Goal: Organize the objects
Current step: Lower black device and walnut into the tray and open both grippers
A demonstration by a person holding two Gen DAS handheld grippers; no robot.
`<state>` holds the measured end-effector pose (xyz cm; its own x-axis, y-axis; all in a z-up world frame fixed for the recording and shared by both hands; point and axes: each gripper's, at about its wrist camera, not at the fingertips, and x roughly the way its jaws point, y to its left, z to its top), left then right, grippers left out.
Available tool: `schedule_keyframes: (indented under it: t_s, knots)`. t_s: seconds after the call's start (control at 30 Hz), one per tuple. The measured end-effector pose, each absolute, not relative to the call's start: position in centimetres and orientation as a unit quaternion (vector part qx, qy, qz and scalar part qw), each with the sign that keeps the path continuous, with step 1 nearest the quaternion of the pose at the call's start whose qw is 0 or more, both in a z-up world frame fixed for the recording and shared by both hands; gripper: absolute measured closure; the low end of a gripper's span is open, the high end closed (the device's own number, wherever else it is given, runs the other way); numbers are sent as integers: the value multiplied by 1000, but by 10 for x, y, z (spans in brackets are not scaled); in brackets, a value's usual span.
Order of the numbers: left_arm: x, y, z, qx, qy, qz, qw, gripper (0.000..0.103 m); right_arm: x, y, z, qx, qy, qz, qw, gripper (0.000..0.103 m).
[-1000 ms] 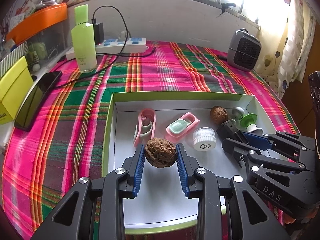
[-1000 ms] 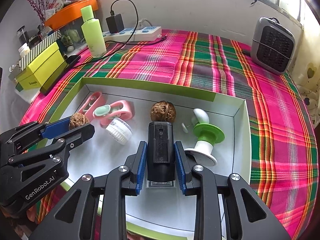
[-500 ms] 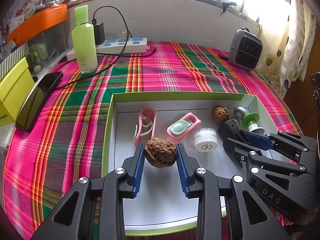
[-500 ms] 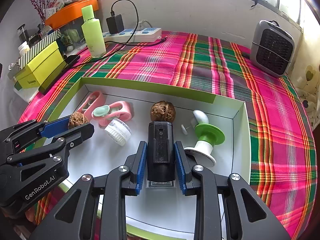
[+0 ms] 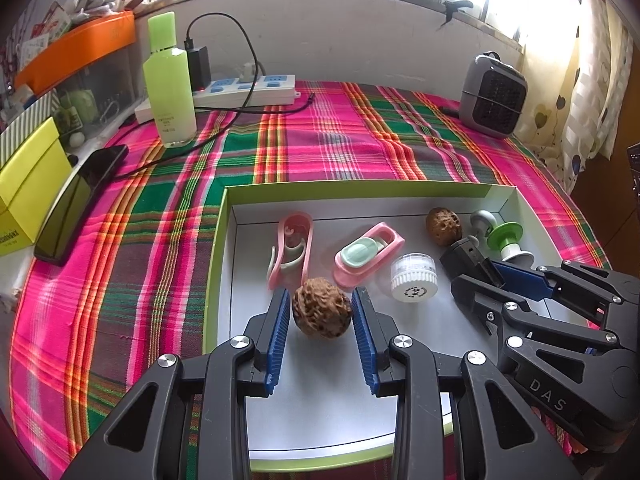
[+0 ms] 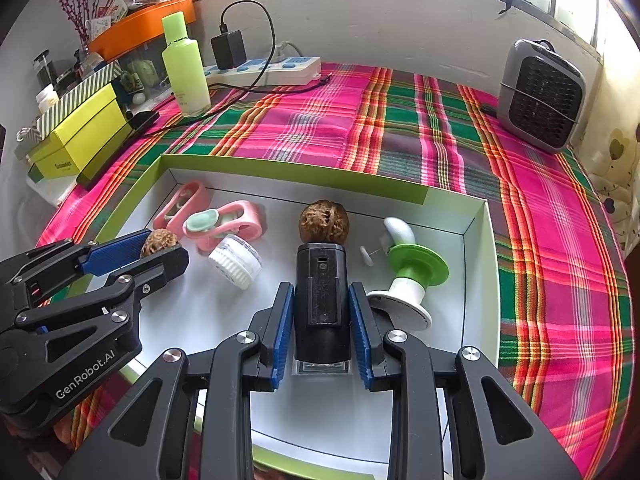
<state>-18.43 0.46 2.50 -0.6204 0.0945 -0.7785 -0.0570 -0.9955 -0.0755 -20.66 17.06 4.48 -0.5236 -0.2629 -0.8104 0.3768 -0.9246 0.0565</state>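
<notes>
- Left wrist view: clamping a walnut [image 5: 321,312] between the blue fingers [image 5: 278,330] of the left gripper [image 5: 320,320], near the front left corner of the shallow green-rimmed box [image 5: 360,189]; pads touching both flanks, probably to keep the round shell from rolling.
- Holding it low over the box's white floor; cannot tell whether resting or just lifted.
- Right wrist view: gripping a black oblong block [image 6: 322,300] between the closed fingers of the right gripper [image 6: 322,318], lengthwise along the fingers, likely so the flat sides sit square against the pads.
- Block's far end lying just beside, perhaps touching, a second walnut [image 6: 325,222] near the box's back wall.
- Standing just right of the block: a green-and-white spool-shaped piece [image 6: 412,276], tilted toward the right wall.
- Lying toward the back left corner: two pink clip-like items [image 5: 292,248] and [image 5: 368,252], with a small white ribbed cap [image 5: 414,276] between them and the block.
- Judging the step: both picks already secured inside the box, sorting not yet finished, loose items lying ungrouped.
- Sitting on the plaid tabletop [image 5: 320,144] beyond the box, well apart: a green bottle [image 5: 168,80], a power strip [image 5: 240,90] and a small grey heater [image 5: 492,96].
</notes>
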Motion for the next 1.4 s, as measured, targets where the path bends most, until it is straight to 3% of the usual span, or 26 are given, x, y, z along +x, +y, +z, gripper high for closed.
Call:
schedule_keyframes:
  t_s: [0.2,0.37,0.73,1.4]
  knots:
    - [-184,6,25,-434,-21,900,41,72,-206,172,45,451,61,-871,184,74]
    - [-183,5,25,-433,-22,900,40,68,-204,172,45,450,57,-872,185,65]
    - [-171,5,33,-421,-15,907,31,61,-196,175,50,442,47,-877,181,59]
    - [-135,8,50,-399,-12,916,30,60,-161,183,67,411,39,-896,165,58]
